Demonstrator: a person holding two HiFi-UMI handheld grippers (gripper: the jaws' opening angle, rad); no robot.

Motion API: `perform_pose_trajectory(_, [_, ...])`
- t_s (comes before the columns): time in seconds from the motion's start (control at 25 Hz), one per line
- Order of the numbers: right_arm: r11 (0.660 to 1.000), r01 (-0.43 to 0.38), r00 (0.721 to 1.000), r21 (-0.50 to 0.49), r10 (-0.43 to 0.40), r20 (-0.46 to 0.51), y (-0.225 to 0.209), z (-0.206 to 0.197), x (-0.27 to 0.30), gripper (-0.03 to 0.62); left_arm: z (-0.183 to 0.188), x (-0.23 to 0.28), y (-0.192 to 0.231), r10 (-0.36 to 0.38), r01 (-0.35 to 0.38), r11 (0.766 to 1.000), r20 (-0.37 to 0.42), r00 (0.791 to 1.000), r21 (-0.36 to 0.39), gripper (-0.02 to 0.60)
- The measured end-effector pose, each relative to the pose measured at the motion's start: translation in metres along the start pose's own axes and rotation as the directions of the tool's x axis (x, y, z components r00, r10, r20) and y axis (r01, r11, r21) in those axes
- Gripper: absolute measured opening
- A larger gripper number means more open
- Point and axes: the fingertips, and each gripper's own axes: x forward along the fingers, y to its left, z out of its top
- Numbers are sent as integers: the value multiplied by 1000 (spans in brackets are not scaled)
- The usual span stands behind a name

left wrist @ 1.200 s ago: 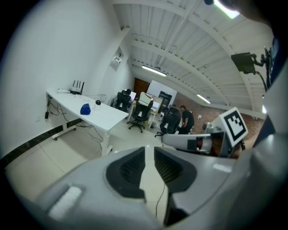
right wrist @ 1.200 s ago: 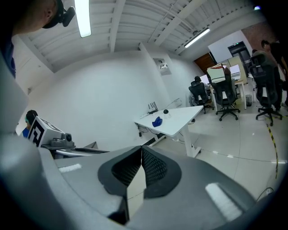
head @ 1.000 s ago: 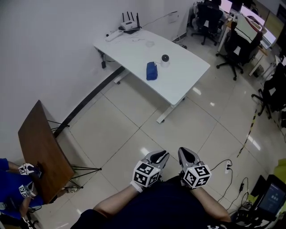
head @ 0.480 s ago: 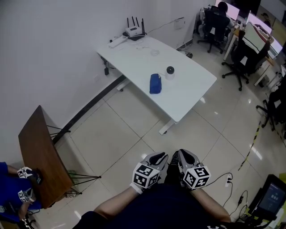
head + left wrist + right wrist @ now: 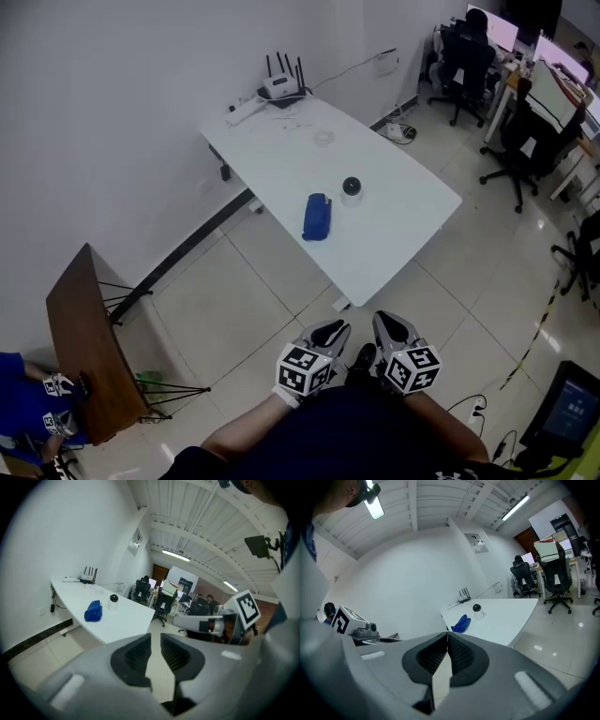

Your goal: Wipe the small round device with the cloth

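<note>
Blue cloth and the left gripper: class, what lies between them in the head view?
The head view shows floor tiles, then the foot and bare top of the white table, between the left gripper and the blue cloth.

Head view. My left gripper (image 5: 330,330) and right gripper (image 5: 394,326) hang side by side close to my body, above the tiled floor (image 5: 234,309), just short of the white table's (image 5: 403,234) near corner. The rolled blue cloth (image 5: 317,217) lies toward the table's left long edge. The small round device (image 5: 352,188) stands just beside it, apart, nearer the middle. A router (image 5: 282,84) and a power strip (image 5: 246,111) occupy the far corner.
</note>
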Motion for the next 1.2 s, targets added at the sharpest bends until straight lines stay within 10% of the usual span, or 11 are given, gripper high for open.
perform_pose_trajectory(0.44, [999,-12,1000,43,13,-23,-84,50,37,12,65,84,22,64,-64,998,35,997,7,64])
perform_pose_trajectory(0.84, [993,-50,995,108,59,-84,-98,58,103,12,101,96,186,287,-285,957,27,958,-59,109])
perform_pose_trajectory(1.2, [989,-44,983,138,68,-172,-94,65,217,73,108,149,312,188,-214,956,-144,972,-200,158])
